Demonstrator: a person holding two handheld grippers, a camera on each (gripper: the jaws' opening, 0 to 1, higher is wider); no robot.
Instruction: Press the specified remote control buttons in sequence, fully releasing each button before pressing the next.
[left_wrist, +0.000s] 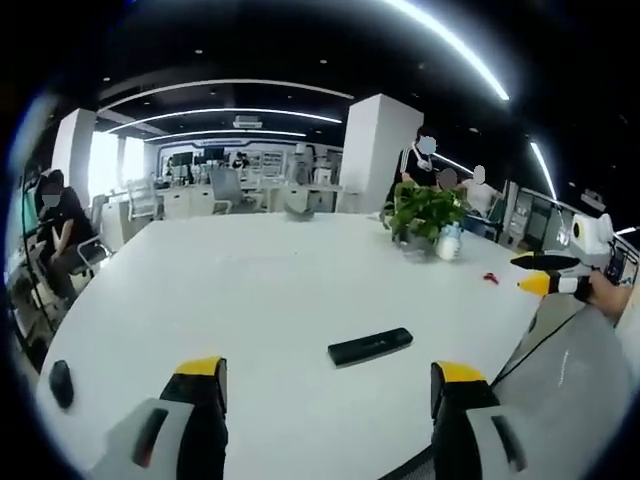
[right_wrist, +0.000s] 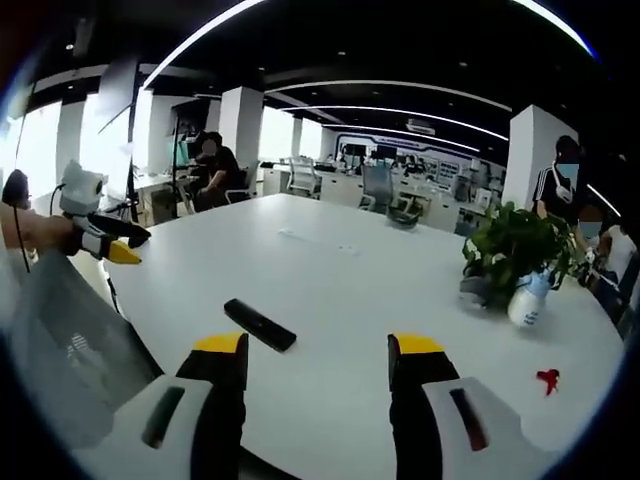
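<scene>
Yellow-tipped jaws of the left gripper (left_wrist: 328, 380) stand wide apart and hold nothing, with the black remote (left_wrist: 370, 346) flat on the white table (left_wrist: 250, 290) just ahead near its front edge, long axis crosswise to them; the right gripper (right_wrist: 316, 355), also spread and empty, seems similarly near

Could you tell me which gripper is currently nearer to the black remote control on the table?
Hard to call. The left gripper and right gripper both hover open short of the remote control, which lies ahead between each one's jaws.
</scene>
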